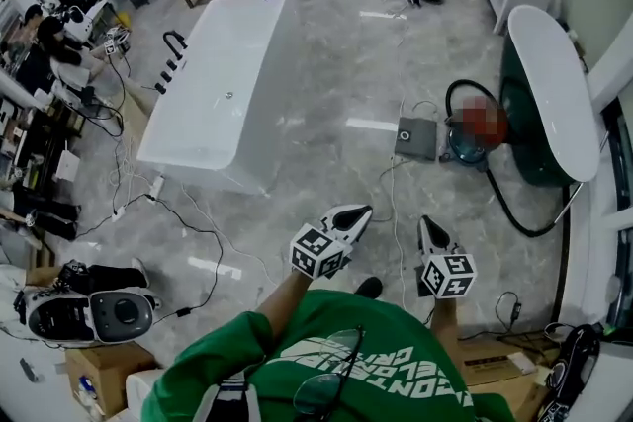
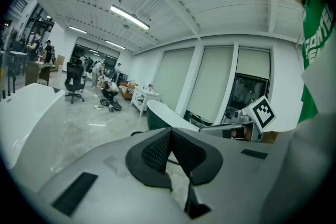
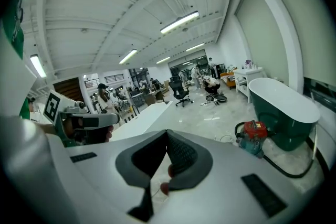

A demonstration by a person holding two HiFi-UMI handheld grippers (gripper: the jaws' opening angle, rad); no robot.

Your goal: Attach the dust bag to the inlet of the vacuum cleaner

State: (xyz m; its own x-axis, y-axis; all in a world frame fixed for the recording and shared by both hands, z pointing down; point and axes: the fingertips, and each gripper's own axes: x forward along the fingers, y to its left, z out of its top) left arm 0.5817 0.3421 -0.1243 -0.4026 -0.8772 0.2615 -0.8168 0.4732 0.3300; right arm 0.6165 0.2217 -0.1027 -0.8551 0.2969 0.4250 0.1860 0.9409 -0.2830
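Note:
The vacuum cleaner (image 1: 473, 130), red on top with a teal body and a black hose, stands on the floor ahead to the right; it also shows in the right gripper view (image 3: 253, 137). Just left of it lies a flat grey square (image 1: 416, 137) with a round hole, possibly the dust bag. My left gripper (image 1: 356, 213) and right gripper (image 1: 426, 224) are held close to my body, far short of both. Each is shut with nothing between its jaws, as both gripper views show (image 2: 170, 131) (image 3: 167, 134).
A long white bathtub (image 1: 218, 94) stands ahead left and a dark green one (image 1: 549, 94) at the right wall. Cables (image 1: 188, 222) trail over the marble floor. A white machine (image 1: 89, 311) and cardboard boxes (image 1: 99, 376) sit at my lower left.

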